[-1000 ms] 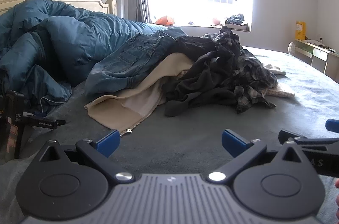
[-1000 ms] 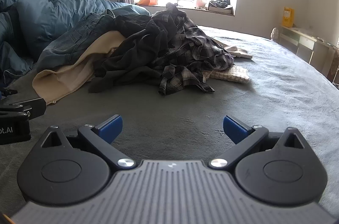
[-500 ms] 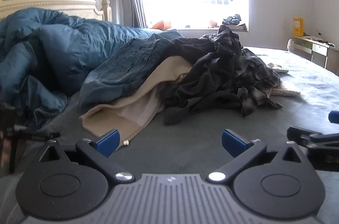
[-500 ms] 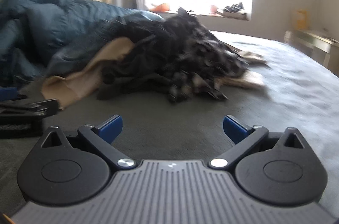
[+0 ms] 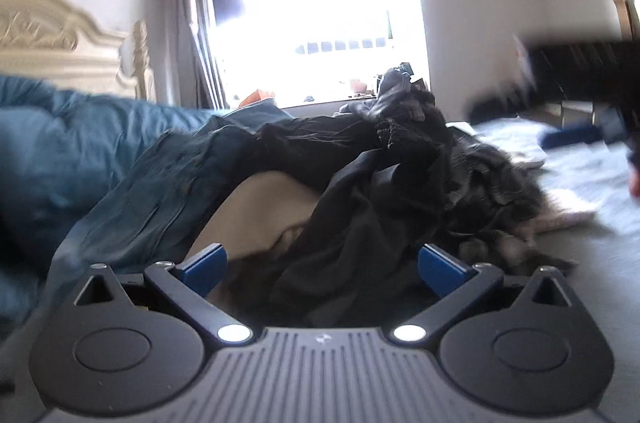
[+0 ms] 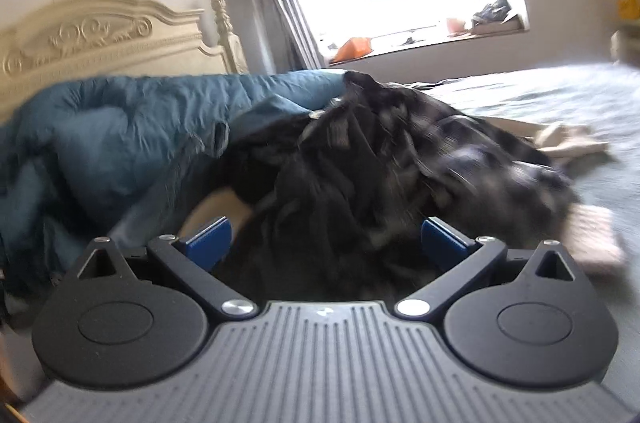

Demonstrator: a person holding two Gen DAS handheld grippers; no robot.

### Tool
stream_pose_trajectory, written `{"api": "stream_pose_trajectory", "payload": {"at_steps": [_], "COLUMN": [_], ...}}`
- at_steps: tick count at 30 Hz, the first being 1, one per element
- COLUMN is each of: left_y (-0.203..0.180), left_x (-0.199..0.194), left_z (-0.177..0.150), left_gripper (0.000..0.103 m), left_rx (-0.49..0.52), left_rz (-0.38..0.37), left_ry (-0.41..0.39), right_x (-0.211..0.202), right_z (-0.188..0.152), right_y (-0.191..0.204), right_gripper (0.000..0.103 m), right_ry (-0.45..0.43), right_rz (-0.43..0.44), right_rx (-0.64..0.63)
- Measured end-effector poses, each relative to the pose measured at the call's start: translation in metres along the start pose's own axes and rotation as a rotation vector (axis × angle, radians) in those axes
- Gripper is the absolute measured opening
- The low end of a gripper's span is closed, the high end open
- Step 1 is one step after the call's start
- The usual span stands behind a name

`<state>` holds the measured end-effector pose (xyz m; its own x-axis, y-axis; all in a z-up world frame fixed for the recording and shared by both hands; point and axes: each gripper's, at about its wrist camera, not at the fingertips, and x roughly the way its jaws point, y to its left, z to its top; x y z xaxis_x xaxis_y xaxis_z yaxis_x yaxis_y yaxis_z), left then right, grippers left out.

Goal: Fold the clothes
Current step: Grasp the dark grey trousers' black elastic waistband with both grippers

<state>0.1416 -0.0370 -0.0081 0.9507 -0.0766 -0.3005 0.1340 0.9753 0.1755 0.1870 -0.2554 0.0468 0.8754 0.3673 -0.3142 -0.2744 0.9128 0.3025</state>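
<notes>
I am holding my left hand-held gripper (image 5: 322, 265) released at the foot of the clothes pile (image 5: 360, 183), its blue fingers spread before the dark garment (image 5: 352, 243). My right hand-held gripper (image 6: 326, 241) is also gaping, close over the pile (image 6: 380, 183), which is lying on the bed (image 6: 560, 95) beside the blue duvet (image 6: 120, 127).

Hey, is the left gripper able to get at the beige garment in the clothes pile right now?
Probably yes. The left gripper is open and close to the pile, and a patch of the beige garment lies bare just ahead of its left finger. The denim garment and black garment overlap the rest.
</notes>
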Motion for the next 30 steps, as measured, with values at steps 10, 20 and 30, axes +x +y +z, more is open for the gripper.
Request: {"api": "stream_pose_trajectory", "payload": {"at_steps": [10, 20, 30], "left_y": [-0.014, -0.01, -0.025], "left_x": [0.087, 0.078, -0.009], "left_z": [0.0, -0.002, 0.003], "left_gripper": [0.083, 0.018, 0.003], "left_rx": [0.095, 0.022, 0.077], "left_rz": [-0.022, 0.002, -0.15], "left_ry": [0.043, 0.064, 0.049], "right_x": [0.105, 0.08, 0.009], "right_z": [0.012, 0.013, 0.002], "right_y": [0.017, 0.014, 0.001], "right_gripper": [0.08, 0.022, 0.008], "right_ry": [0.114, 0.083, 0.103], "right_rz": [0.017, 0.018, 0.116], "right_rx": [-0.127, -0.088, 0.123]}}
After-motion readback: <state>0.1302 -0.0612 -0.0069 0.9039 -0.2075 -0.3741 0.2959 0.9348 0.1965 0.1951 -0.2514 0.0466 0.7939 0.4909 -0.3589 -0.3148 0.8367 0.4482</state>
